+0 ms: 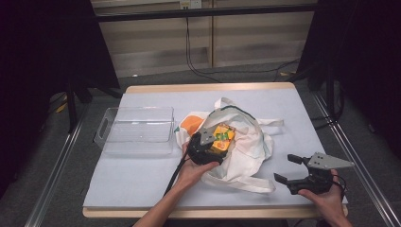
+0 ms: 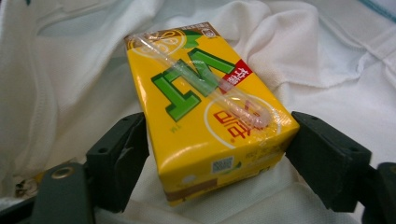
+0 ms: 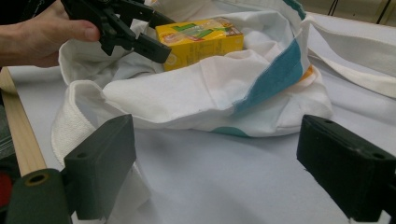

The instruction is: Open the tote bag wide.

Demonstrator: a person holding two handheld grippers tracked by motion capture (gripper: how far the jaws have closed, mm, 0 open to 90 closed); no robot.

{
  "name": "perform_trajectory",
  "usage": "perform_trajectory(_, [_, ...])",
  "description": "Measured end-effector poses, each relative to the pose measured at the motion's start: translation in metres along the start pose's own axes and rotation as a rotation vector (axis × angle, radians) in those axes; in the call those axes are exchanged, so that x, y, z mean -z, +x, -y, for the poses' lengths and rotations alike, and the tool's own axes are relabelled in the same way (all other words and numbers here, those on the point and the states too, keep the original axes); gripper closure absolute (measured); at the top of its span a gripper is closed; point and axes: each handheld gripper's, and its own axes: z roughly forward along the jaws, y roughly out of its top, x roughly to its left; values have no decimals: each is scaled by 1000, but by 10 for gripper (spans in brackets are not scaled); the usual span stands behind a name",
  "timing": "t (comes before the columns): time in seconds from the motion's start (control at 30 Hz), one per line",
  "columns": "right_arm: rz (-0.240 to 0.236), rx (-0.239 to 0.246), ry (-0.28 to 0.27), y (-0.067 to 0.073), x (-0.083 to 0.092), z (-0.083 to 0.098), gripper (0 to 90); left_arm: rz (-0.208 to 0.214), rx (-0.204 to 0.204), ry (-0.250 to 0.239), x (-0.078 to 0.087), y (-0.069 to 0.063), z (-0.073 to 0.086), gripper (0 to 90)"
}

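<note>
High view: A person's left gripper [image 1: 213, 137] reaches into a white cloth bag [image 1: 246, 142] at mid-table, over a yellow drink carton [image 1: 222, 138] lying in the bag's mouth. An empty clear plastic tray [image 1: 137, 130] stands just left of the bag. The right gripper [image 1: 291, 169] rests near the table's front edge, jaws apart, holding nothing.

Left gripper view: The carton [image 2: 208, 109] lies on its side on the white cloth, one short end toward the camera, a wrapped straw running diagonally across its top face. Green lettering and a red tag mark the yellow pack; corners look square, undented. The black jaws flank that near end; the left pad meets its side, the right stands at the corner edge, and whether they press cannot be told.

Right gripper view: Its jaws stand wide over bare tabletop, the bag [image 3: 210, 88] beyond, the carton [image 3: 201, 39] nested in the folds beside the other gripper [image 3: 140, 35].

Step in hand: Seemingly the grasp, ahead of lifting the carton out.

Next move: Firm closure across the narrow sides, then a straight lift clear of the cloth.
</note>
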Motion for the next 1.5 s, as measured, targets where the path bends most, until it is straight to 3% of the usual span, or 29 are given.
perform_trajectory(0.13, [-2,5,2,1,0,0,117,-5,7,0,4,3,-1,257])
perform_trajectory(0.17, [-3,4,1,0,0,0,117,-8,28,-11,3,2,-1,260])
perform_trajectory(0.27, [-5,5,2,0,0,0,117,-5,24,-5,6,4,-2,265])
perform_trajectory(0.37, [-5,2,1,0,2,0,118,7,46,-14,9,6,-2,269])
perform_trajectory(0.83, [-15,-2,-3,-1,2,-1,125,61,73,-35,22,15,-9,275])
perform_trajectory(1.03, [-17,-4,-11,-2,3,-1,127,74,63,-42,28,16,-15,276])
perform_trajectory(1.1, [-18,-4,-11,-2,2,-1,127,115,61,-55,33,17,-20,276])
perform_trajectory(1.2, [-20,-7,-12,-2,2,-1,127,136,51,-51,40,15,-29,276])
perform_trajectory(1.3, [-20,-10,-8,-2,1,-1,127,153,19,-22,47,13,-35,276])
perform_trajectory(1.5, [-25,-5,-8,-1,1,-1,127,202,9,33,56,18,-45,276])
